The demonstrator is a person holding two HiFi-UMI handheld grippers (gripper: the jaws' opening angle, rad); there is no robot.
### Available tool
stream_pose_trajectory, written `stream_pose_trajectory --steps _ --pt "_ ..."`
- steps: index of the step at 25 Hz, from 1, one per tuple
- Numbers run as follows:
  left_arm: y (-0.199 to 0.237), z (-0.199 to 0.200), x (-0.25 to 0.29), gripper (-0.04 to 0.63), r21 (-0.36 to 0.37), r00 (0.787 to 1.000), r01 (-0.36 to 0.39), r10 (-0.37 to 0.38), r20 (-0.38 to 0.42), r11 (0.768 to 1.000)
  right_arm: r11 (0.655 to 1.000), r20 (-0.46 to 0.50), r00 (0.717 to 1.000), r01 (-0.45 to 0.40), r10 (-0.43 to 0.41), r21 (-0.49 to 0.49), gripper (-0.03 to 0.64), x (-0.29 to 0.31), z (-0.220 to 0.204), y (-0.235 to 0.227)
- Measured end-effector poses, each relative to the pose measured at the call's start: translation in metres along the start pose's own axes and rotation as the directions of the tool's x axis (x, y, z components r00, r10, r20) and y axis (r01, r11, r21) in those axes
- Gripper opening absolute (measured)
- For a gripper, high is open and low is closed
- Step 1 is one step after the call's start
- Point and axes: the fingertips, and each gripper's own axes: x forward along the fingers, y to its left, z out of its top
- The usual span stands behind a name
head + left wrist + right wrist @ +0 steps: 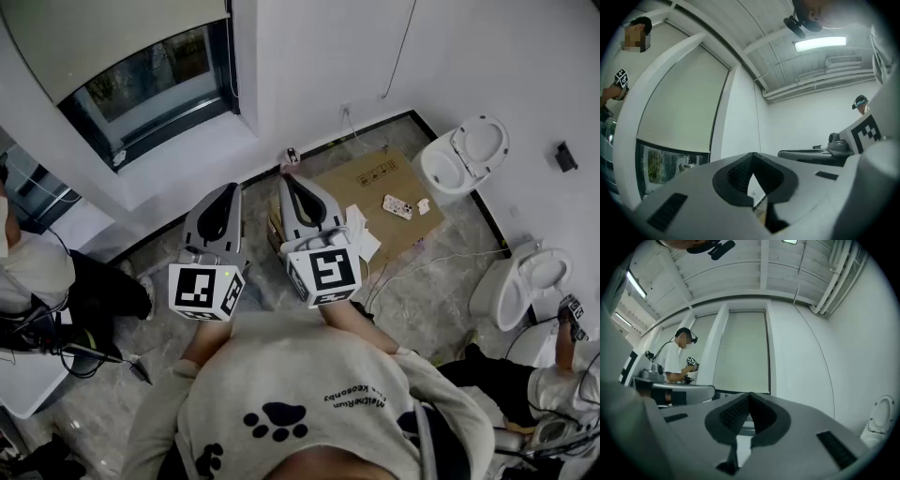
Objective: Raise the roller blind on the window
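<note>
Room bright and evenly lit by a ceiling strip lamp (820, 43) that blows out white in my left gripper view; roller blind (679, 108) reads flat, no glare; both gripper views bow hard and fall to black at the corners, near foreground soft, head view sharp, shadows faint.

Pale roller blind (122, 36) low over window (159, 80), bottom strip uncovered.

Left gripper (752, 161), lower centre: jaws closed together. Roller blind (682, 108), left of frame: lowered over most of the window (665, 165), glass strip showing beneath. Ceiling light (820, 43), upper right, lit.
</note>
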Motion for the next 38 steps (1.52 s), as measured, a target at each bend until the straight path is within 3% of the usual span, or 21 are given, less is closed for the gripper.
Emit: stream_pose_trajectory --steps 13,21,38 --pt "0.132 -0.010 0.116 0.008 0.018 0.999 0.036 -0.035 -0.029 0.999 0.997 -0.001 0.997 0.072 -0.072 -0.011 0.009 0.171 -0.008 -0.023" --pt "0.210 -0.017 0.181 0.008 0.007 0.994 0.103 -0.103 -0.029 0.995 0.994 0.003 0.995 0.104 -0.104 -0.017 0.009 0.270 -0.018 -0.025" --pt "0.277 -0.041 0.237 0.008 -0.023 0.991 0.121 -0.122 -0.059 0.992 0.992 -0.031 0.992 0.126 -0.126 -0.013 0.011 0.353 -0.043 -0.038"
